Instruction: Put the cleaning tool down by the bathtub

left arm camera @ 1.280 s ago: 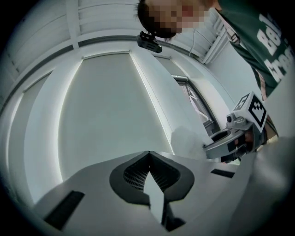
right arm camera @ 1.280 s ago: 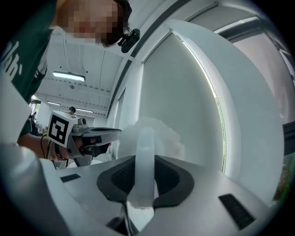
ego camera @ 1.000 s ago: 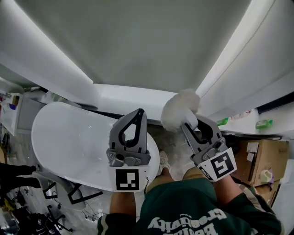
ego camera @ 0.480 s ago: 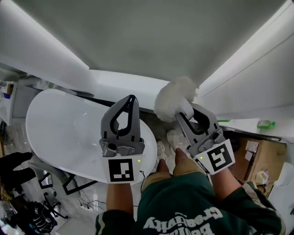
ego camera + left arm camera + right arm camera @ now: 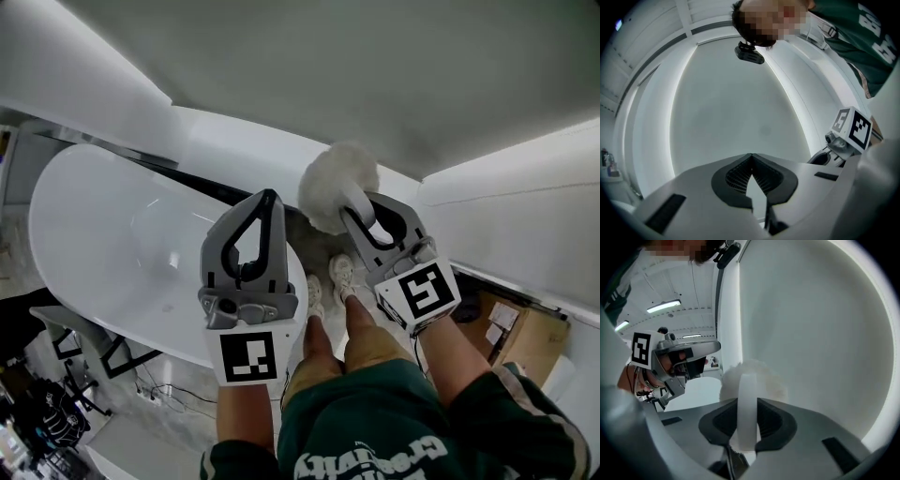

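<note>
well, the right claw (image 5: 353, 199) is clamped narrowly on the white handle of the cleaning tool (image 5: 330, 186), and the right gripper view shows the flat handle (image 5: 746, 413) pinched between the dark pads. the tool's long axis runs in line with the jaws, its fluffy round head past the tips and pointing away from the person toward the white wall (image 5: 375, 75). it is held in the air, above the floor (image 5: 300, 234) just beside the rounded end of the bathtub (image 5: 103, 225). the left claw (image 5: 267, 199) hovers over that end of the tub with its jaws closed tip to tip on nothing (image 5: 751, 157). open floor is a narrow strip between tub and wall, where the person's shoes (image 5: 325, 283) stand; a cardboard box (image 5: 506, 328) sits off to the right.
</note>
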`<state>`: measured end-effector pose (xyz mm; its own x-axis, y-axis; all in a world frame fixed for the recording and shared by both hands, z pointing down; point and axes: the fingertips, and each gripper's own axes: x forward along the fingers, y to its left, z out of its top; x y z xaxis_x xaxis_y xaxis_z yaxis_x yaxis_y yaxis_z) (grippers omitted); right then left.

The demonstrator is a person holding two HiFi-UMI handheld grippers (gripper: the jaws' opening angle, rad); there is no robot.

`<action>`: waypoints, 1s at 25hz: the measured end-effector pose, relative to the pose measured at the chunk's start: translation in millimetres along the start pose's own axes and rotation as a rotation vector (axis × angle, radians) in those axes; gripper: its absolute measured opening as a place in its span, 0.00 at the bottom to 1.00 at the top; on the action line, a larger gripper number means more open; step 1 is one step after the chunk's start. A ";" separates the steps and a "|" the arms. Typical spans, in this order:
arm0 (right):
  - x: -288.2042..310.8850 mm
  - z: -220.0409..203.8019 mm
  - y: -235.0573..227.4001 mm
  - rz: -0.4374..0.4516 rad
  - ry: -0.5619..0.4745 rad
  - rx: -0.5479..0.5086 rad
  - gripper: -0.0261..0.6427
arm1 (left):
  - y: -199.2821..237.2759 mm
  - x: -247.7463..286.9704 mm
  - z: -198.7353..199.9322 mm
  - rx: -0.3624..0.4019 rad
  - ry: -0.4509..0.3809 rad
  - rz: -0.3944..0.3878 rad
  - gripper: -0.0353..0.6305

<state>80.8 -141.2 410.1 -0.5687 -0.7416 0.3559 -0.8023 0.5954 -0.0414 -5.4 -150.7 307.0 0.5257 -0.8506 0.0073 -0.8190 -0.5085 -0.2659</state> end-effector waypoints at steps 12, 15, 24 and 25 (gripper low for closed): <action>127.7 -99.2 -5.3 0.087 0.230 -0.032 0.18 | 27.8 2.6 -78.8 -0.056 0.081 0.097 0.06; 152.9 -125.3 -6.3 0.100 0.284 -0.038 0.18 | 32.2 -0.3 -91.8 -0.072 0.093 0.116 0.06; 208.9 -197.7 -22.5 0.103 0.435 -0.037 0.18 | 43.1 -0.6 -129.7 -0.110 0.136 0.140 0.06; 213.6 -202.9 -24.6 0.105 0.448 -0.035 0.18 | 43.7 0.3 -133.3 -0.116 0.141 0.141 0.06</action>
<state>15.8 -251.5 676.6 -0.5059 -0.4745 0.7204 -0.7337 0.6758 -0.0701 -71.8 -191.0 423.9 0.3732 -0.9206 0.1150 -0.9074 -0.3880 -0.1615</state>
